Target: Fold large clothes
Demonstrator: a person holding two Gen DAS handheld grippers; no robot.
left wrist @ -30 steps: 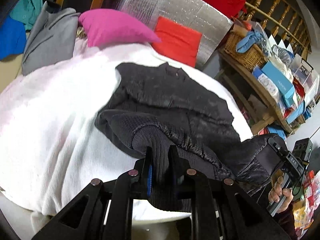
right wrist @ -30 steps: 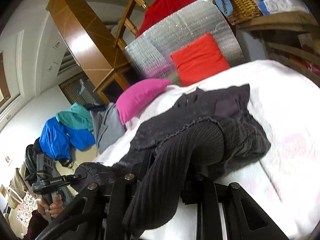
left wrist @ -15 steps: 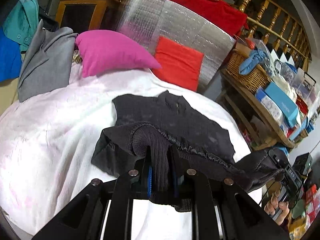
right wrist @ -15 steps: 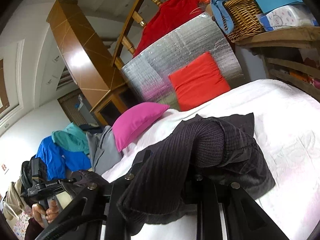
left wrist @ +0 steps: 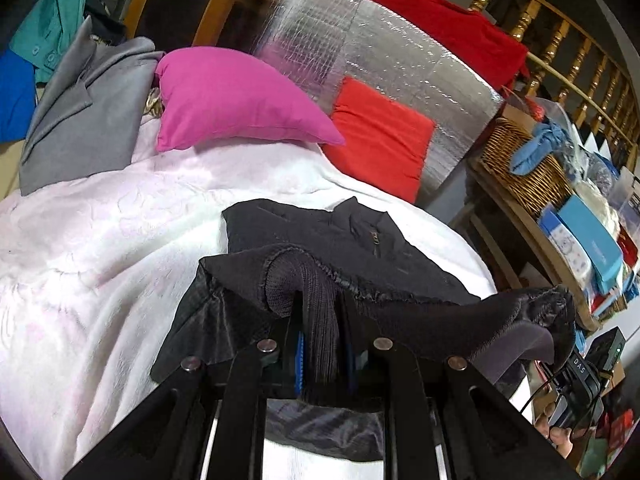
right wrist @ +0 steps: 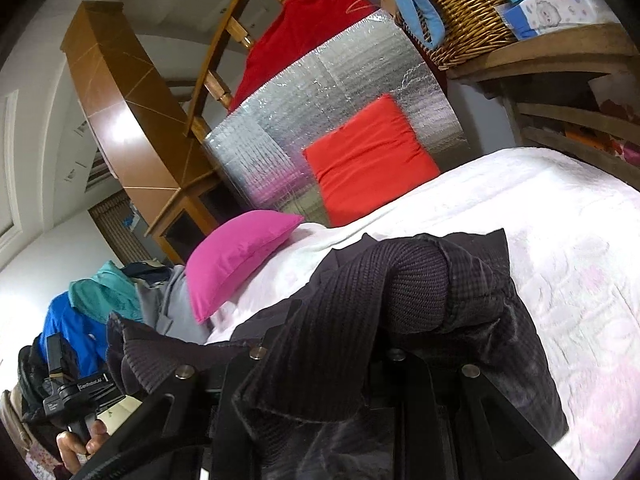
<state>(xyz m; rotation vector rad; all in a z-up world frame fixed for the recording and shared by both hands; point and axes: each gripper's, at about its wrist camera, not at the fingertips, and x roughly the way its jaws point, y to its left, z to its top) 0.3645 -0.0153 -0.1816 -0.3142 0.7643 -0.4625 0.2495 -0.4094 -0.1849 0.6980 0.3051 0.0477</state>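
Black jacket (left wrist: 348, 248) on a white fleecy blanket (left wrist: 100, 240): ribbed knit hem, checked lining, zip collar pointing toward the red cushion (left wrist: 380, 140); long axis runs hem to collar. Left gripper (left wrist: 320, 344) clamped on ribbed hem. Right gripper (right wrist: 320, 364) pinching hem too. Writing "DAS" on right gripper body.

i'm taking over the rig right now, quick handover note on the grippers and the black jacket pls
Left gripper: shut on the ribbed hem of the black jacket.
Right gripper: shut on the same hem, further along.
Jacket: collar end lies flat on the white blanket, zipper up; the hem end is lifted and doubled towards the collar.
Done: both hem grips taken, first fold begun.
Left: lay the hem down on the collar end, release, then fold further.
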